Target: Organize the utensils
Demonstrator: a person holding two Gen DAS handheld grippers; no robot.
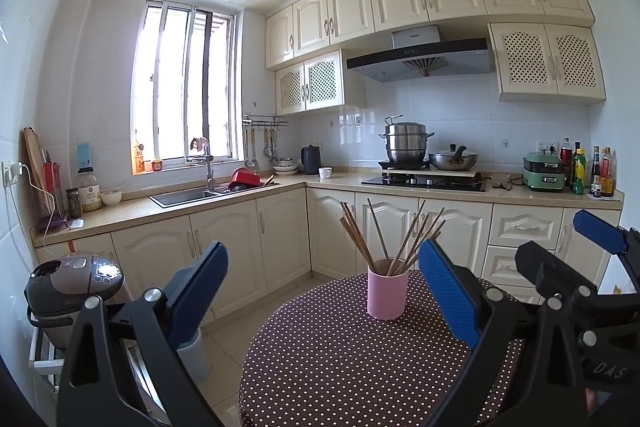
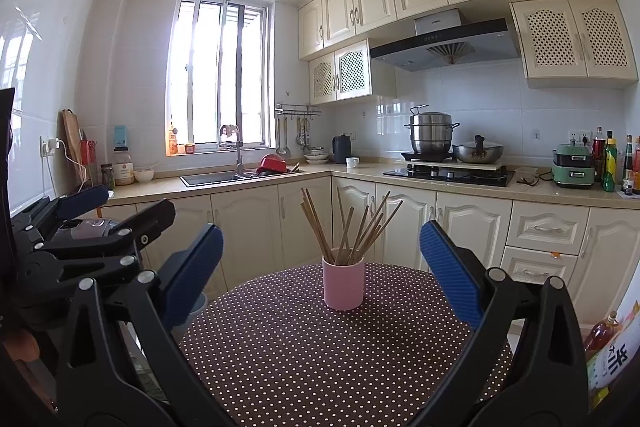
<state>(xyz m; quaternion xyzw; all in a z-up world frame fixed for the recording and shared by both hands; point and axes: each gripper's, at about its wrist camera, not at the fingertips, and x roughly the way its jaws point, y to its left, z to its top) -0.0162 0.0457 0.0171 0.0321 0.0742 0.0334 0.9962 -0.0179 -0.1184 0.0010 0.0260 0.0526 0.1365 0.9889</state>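
A pink cup (image 1: 387, 294) stands upright on a round table with a brown polka-dot cloth (image 1: 340, 359). Several wooden chopsticks (image 1: 384, 239) stand fanned out in it. My left gripper (image 1: 324, 291) is open and empty, held above the table's near side, short of the cup. My right gripper (image 2: 322, 267) is open and empty too, level with the cup (image 2: 343, 283) and nearer to me; the chopsticks (image 2: 348, 227) show between its blue pads. Each gripper shows in the other's view, the right one (image 1: 560, 251) at the right and the left one (image 2: 120, 207) at the left.
A rice cooker (image 1: 72, 287) stands on a rack left of the table. A grey bin (image 1: 192, 355) sits on the floor by the table. Counter, sink (image 1: 188, 195) and stove (image 1: 428, 181) run along the far walls. An oil bottle (image 2: 608, 351) is at the right edge.
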